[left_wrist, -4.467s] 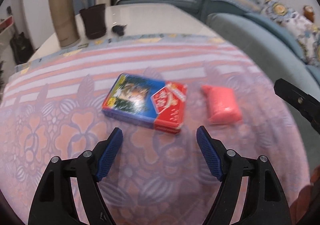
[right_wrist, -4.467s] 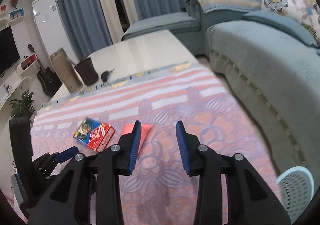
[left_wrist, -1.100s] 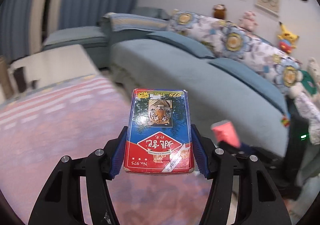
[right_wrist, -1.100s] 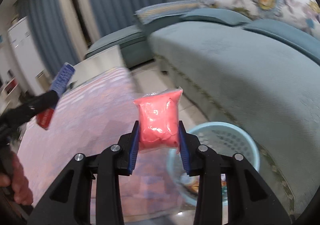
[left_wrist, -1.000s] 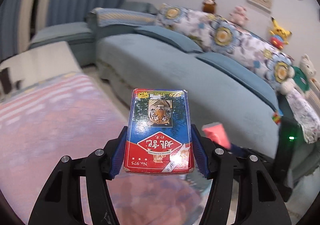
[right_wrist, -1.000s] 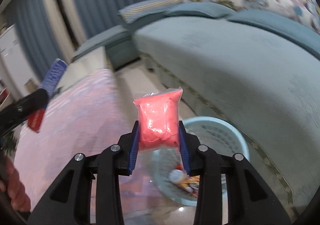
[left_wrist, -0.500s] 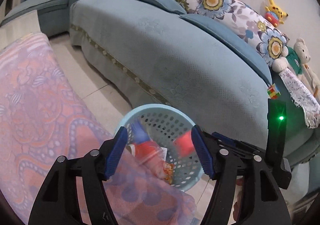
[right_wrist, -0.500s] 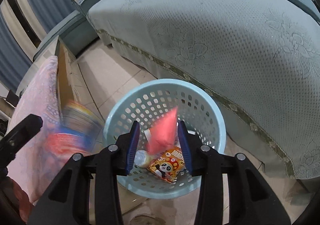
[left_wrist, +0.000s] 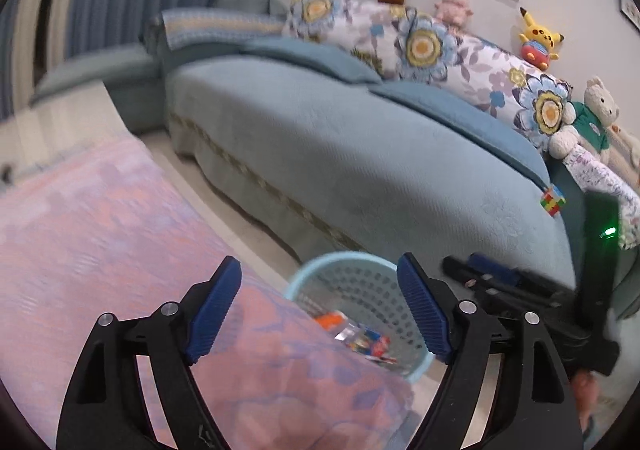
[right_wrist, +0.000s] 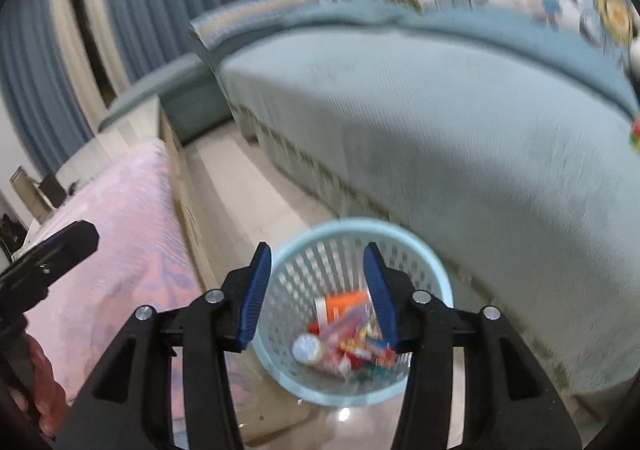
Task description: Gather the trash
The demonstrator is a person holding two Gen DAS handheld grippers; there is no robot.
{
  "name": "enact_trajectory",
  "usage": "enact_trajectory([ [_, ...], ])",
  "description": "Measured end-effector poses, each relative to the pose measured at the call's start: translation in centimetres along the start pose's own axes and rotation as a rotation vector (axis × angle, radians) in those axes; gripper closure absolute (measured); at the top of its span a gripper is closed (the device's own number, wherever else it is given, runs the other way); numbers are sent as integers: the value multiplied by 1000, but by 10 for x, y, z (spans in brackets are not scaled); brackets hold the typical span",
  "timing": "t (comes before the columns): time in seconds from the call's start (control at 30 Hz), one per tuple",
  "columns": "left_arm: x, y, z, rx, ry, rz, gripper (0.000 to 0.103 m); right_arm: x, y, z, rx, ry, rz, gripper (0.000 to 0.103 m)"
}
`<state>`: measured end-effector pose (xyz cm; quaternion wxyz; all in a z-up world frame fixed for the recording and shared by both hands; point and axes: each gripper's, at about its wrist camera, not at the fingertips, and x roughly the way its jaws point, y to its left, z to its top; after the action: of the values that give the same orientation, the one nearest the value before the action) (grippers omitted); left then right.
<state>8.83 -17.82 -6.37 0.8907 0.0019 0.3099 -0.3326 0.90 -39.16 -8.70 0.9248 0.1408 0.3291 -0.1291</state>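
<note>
Both sets of fingers stand apart and empty, jaws having just been opening, nothing between them now. The left gripper (left_wrist: 320,310) gapes wide above the edge of the pink-clothed surface (left_wrist: 100,234); the right gripper (right_wrist: 318,292) is parted more narrowly, tilted down right over the basket (right_wrist: 436,270) on the floor beside the sofa (right_wrist: 460,121). The trash (right_wrist: 344,330) lies heaped in the basket's bottom. Seems the drop is made, so the smart play is lifting both tools clear of the rim, fingers kept apart, and swinging toward the surface for anything left
</note>
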Motion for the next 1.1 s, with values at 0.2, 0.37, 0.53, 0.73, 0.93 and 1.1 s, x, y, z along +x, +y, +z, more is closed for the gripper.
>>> enact_trajectory([
  [0.2,-73,7,-1,24,-234,185,19,-61,45,6,-90,-235,-17,59],
  [0.37,-107,5,-10,47,-311,304,12,-83,69,-6,-53,-314,-35,59],
  [0.53,-107,4,-20,71,-294,330,12,-89,83,-16,-68,-363,-73,59],
  [0.73,-96,19,-22,16,-267,340,12,-79,91,-22,-79,-327,-76,59],
  [0.93,-88,28,-24,-34,-248,347,12,-65,89,-27,-76,-284,-79,59],
  [1.1,-84,31,-26,-35,-232,342,12,-64,93,-30,-89,-292,-94,59],
])
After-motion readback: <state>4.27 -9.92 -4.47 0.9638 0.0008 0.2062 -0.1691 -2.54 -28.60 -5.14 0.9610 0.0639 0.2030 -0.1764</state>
